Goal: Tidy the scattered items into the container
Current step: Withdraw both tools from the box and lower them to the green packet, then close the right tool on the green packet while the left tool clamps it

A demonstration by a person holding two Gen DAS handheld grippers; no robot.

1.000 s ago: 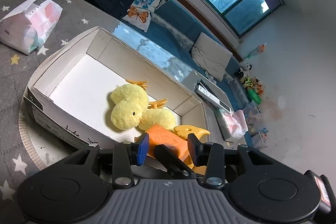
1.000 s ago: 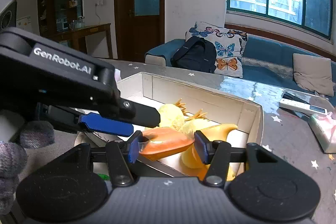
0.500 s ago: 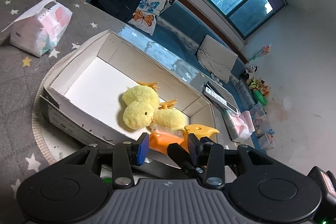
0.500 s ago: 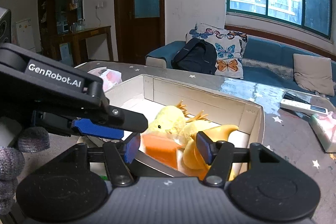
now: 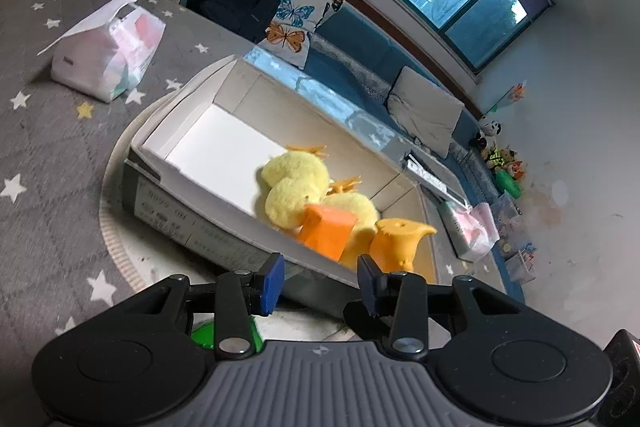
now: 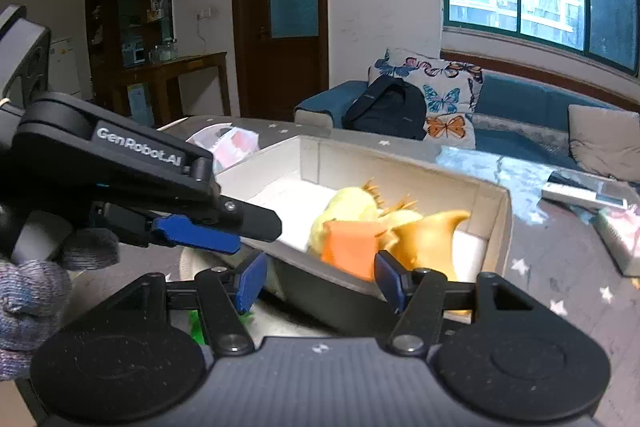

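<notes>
A white cardboard box stands on the grey star-print tablecloth. Inside it lie yellow plush chicks, an orange block and a yellow-orange toy. My left gripper is open and empty just before the box's near wall; it also shows in the right wrist view. My right gripper is open and empty, just short of the box. A green item lies half hidden under both grippers.
A tissue pack lies on the table to the far left. A remote and another pack lie past the box on the right. A sofa with a black backpack and cushions stands behind the table.
The orange block left the right gripper and now lies in the box. Both grippers have pulled back from the box, and their jaws stand wider apart.
</notes>
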